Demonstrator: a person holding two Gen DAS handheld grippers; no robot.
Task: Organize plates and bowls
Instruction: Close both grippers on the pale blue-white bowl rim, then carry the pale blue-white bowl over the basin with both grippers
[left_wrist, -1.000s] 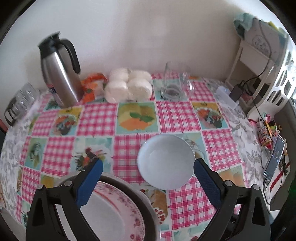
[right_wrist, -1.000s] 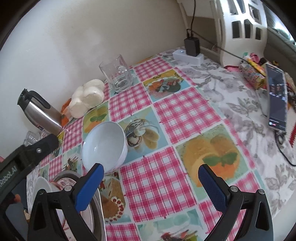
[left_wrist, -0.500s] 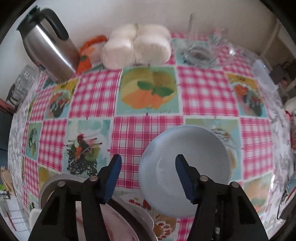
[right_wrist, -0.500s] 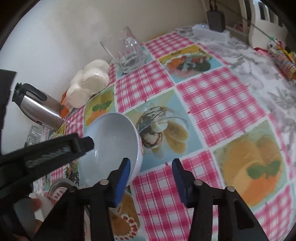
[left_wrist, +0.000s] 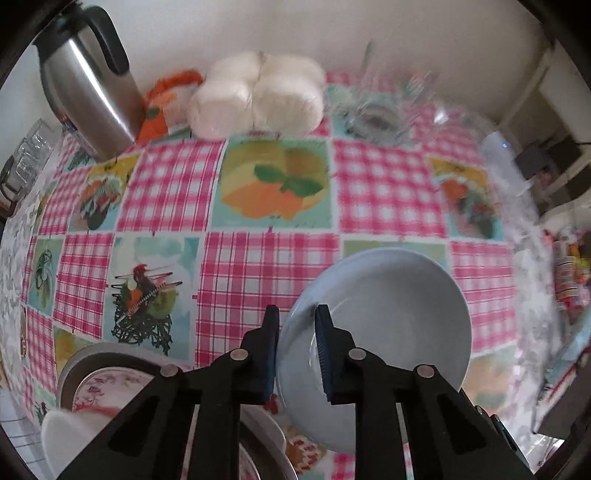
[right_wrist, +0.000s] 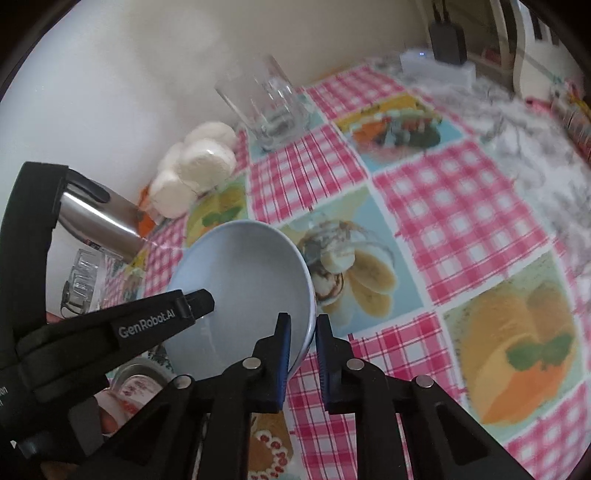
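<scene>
A pale blue bowl (left_wrist: 391, 317) sits on the checked tablecloth; it also shows in the right wrist view (right_wrist: 243, 288). My left gripper (left_wrist: 295, 325) is shut on the bowl's left rim, one finger inside and one outside. My right gripper (right_wrist: 303, 332) is shut on the bowl's right rim in the same way. A floral plate (left_wrist: 107, 384) lies in a metal pan (left_wrist: 74, 365) at the lower left, partly hidden by my left gripper.
A steel thermos jug (left_wrist: 88, 96), white buns (left_wrist: 255, 99), an orange packet (left_wrist: 166, 99) and a glass mug (right_wrist: 266, 107) stand along the wall. A phone charger (right_wrist: 447, 40) and clutter lie at the right edge.
Both grippers came forward over the bowl and closed from wide open onto its rim, left on the left side, right on the right side.
</scene>
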